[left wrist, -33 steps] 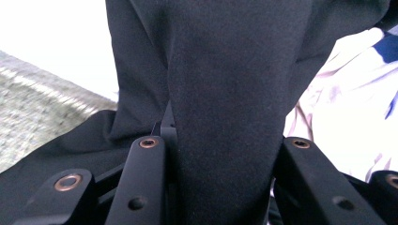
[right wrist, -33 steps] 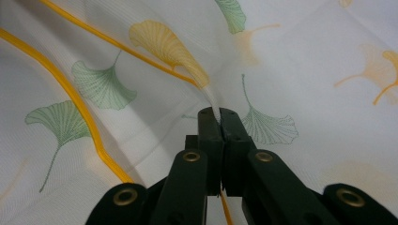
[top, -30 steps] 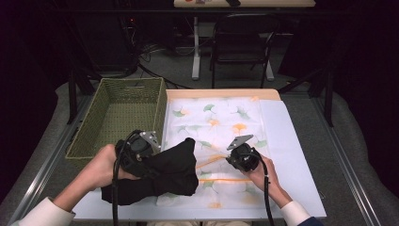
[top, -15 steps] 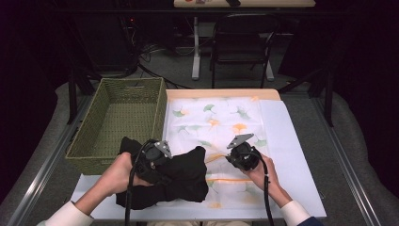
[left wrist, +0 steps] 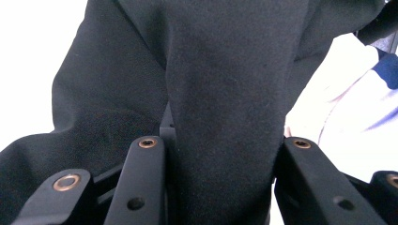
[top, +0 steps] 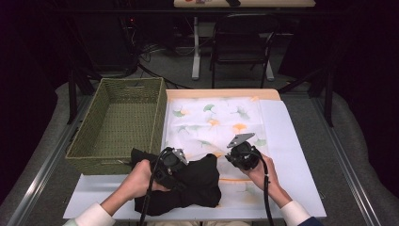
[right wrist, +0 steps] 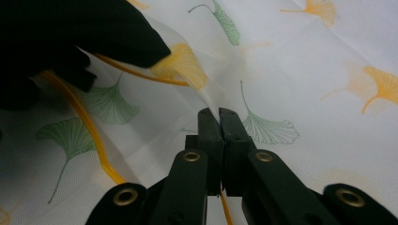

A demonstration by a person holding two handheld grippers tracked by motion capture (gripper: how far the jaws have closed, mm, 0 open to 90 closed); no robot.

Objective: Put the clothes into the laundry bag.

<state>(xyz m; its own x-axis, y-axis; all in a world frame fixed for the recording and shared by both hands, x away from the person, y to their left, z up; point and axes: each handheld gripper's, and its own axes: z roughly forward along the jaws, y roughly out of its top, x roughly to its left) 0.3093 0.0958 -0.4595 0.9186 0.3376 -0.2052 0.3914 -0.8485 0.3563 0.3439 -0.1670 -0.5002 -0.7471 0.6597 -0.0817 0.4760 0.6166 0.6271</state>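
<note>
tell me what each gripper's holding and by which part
The left gripper clamps a bunched fold of the black garment. The right gripper is shut on a pinched-up fold of the sheer ginkgo-leaf cloth.

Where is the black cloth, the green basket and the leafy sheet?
black cloth [top: 197,181]: high view, middle of the bunched fabric.
green basket [top: 115,160]: high view, its near woven wall.
leafy sheet [right wrist: 300,70]: right gripper view, flat bare part beyond the jaws.

Looks like lab/office: dark room w/ desk legs [top: 195,52], chair [top: 240,47], floor cables [top: 150,70] behind worktable [top: 301,155]
</note>
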